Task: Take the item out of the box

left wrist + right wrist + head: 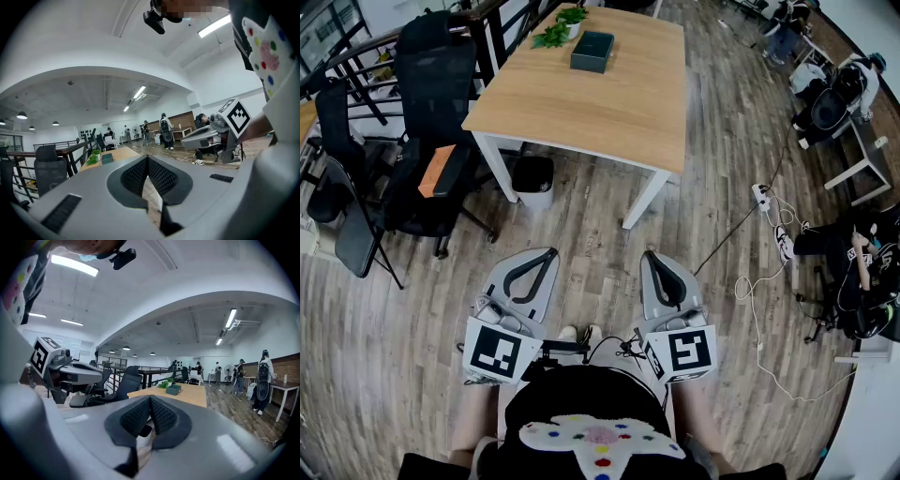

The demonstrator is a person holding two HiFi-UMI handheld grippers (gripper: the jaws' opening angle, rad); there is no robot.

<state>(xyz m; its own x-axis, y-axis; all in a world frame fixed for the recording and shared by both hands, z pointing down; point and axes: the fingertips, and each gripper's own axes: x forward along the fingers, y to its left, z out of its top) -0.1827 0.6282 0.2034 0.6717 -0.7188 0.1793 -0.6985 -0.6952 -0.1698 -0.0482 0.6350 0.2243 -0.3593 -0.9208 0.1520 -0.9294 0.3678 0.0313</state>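
left gripper: fingers closed, empty | right gripper: fingers closed, empty | box: far end of worktop, beside plant | grippers: well apart from worktop

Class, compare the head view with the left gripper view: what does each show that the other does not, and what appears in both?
Only the head view shows the waste bin by a leg of the wooden table and the power strip on the floor. Only the left gripper view shows the ceiling strip light and the camera on the person's head. Both show the wooden table, the dark box and green plant on it, and the right gripper.
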